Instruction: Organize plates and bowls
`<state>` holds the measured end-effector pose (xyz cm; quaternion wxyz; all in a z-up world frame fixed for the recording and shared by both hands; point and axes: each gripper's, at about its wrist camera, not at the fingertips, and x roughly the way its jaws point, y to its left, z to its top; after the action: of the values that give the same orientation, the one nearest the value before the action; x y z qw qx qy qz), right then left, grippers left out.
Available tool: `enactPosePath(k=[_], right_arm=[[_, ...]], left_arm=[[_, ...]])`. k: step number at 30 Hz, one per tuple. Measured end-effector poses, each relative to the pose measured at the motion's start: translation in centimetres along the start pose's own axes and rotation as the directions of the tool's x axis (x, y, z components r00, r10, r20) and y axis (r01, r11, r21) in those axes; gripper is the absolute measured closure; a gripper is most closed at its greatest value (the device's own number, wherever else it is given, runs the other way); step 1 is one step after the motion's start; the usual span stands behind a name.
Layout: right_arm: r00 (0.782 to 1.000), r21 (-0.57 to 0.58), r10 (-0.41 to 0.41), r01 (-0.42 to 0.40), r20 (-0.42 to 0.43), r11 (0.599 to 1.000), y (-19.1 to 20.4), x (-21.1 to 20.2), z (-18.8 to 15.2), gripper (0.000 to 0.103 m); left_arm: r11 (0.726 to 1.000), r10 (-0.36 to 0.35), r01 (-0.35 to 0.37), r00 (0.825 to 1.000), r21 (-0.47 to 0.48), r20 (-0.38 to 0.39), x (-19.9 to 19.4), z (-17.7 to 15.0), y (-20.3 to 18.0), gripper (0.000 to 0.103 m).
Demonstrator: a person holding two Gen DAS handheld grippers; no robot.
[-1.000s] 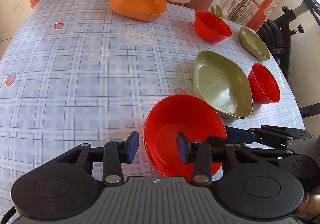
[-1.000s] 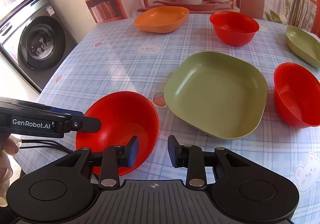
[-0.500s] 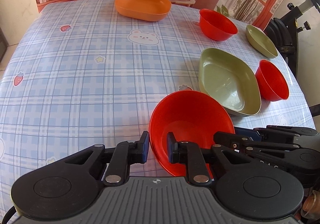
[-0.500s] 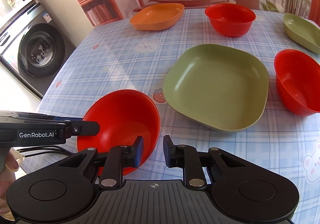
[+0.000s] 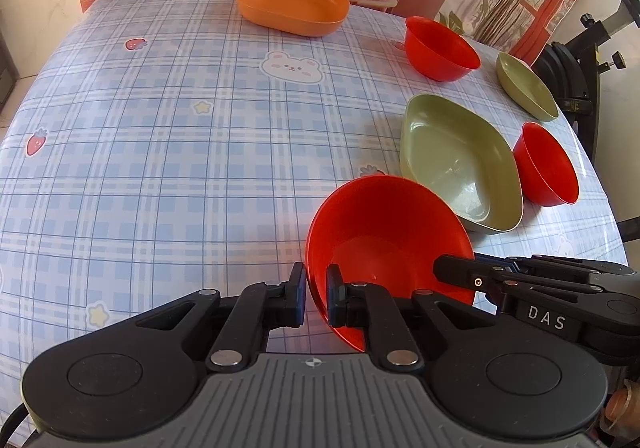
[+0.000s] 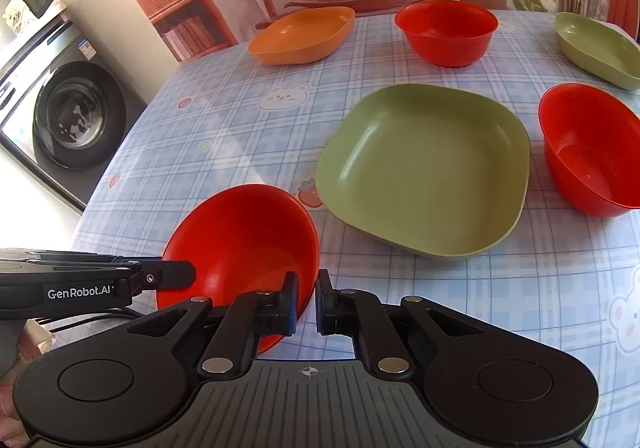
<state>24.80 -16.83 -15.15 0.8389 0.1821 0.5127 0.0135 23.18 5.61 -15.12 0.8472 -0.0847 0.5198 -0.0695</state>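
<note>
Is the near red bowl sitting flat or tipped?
Tipped: the near red bowl opens toward the green plate, rim clamped by both grippers.

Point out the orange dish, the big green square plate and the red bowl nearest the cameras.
orange dish (image 5: 292, 4), left wrist view, inner floor.
green square plate (image 6: 424, 168), right wrist view, middle of its flat bottom.
nearest red bowl (image 5: 384, 224), left wrist view, inner wall.

Tons of open tablecloth (image 5: 160, 152) on the left side, nothing there until the orange dish (image 5: 292, 4) at the far edge. The right side is crowded: big green plate (image 6: 424, 168), two red bowls (image 6: 446, 30) (image 6: 592, 148), and a small green dish (image 6: 596, 44), with only narrow gaps between.
</note>
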Motion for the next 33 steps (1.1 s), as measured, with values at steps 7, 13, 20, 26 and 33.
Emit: enactPosePath(k=[7, 13, 20, 26, 33], right_arm=[[1.000, 0.020, 0.002, -0.002, 0.006, 1.000, -0.2, -0.1, 0.1, 0.096], [1.000, 0.055, 0.016, -0.016, -0.014, 0.998, -0.7, 0.1, 0.0, 0.096], [1.000, 0.052, -0.009, 0.009, 0.002, 0.999, -0.6, -0.3, 0.3, 0.099], [0.999, 0.048, -0.001, 0.000, 0.037, 0.999, -0.6, -1.2, 1.1, 0.100], [1.000, 0.111, 0.008, -0.009, 0.007, 0.994, -1.9, -0.4, 0.5, 0.100]], left_arm=[[1.000, -0.006, 0.006, 1.000, -0.007, 0.005, -0.2, 0.2, 0.0, 0.092], [1.000, -0.002, 0.002, 1.000, -0.007, -0.011, 0.1, 0.1, -0.1, 0.092], [1.000, -0.004, 0.004, 1.000, 0.005, 0.008, -0.6, 0.4, -0.3, 0.092], [1.000, 0.007, -0.007, 0.999, 0.029, 0.031, -1.0, 1.0, -0.9, 0.092], [1.000, 0.000, 0.000, 1.000, -0.003, 0.000, -0.1, 0.4, -0.4, 0.092]])
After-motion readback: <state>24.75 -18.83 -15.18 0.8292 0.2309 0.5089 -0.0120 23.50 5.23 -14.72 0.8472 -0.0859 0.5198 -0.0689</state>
